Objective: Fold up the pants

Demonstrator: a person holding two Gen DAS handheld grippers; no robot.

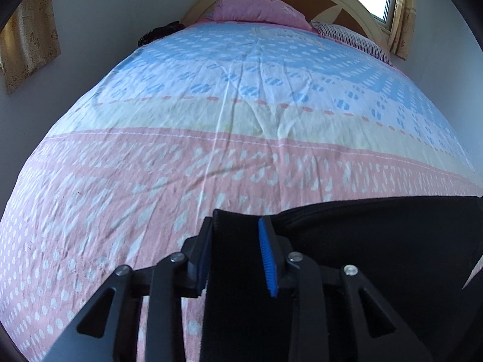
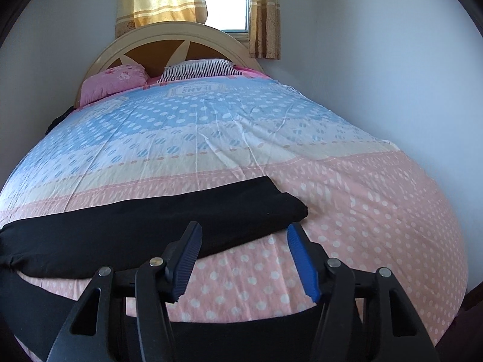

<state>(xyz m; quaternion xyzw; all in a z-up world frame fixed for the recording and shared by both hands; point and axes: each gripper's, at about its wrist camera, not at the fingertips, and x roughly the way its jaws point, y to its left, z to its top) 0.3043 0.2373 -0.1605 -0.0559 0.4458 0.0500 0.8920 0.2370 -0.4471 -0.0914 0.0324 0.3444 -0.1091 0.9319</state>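
Black pants (image 2: 151, 226) lie flat across the near part of the bed, over the pink dotted sheet (image 2: 362, 211). In the right wrist view one leg runs from the left edge to its end near the middle, and more black cloth lies along the bottom edge. My right gripper (image 2: 243, 232) is open and empty, just in front of the leg's end. In the left wrist view my left gripper (image 1: 237, 223) has black pants cloth (image 1: 377, 235) between its blue pads (image 1: 265, 241), with the jaws part closed on it.
The bed (image 1: 241, 90) has a blue, cream and pink patterned sheet. A pink pillow (image 2: 114, 83) and a striped pillow (image 2: 196, 68) lie at the headboard (image 2: 181, 34). White walls stand close on both sides. A curtained window (image 2: 223, 0) is behind the headboard.
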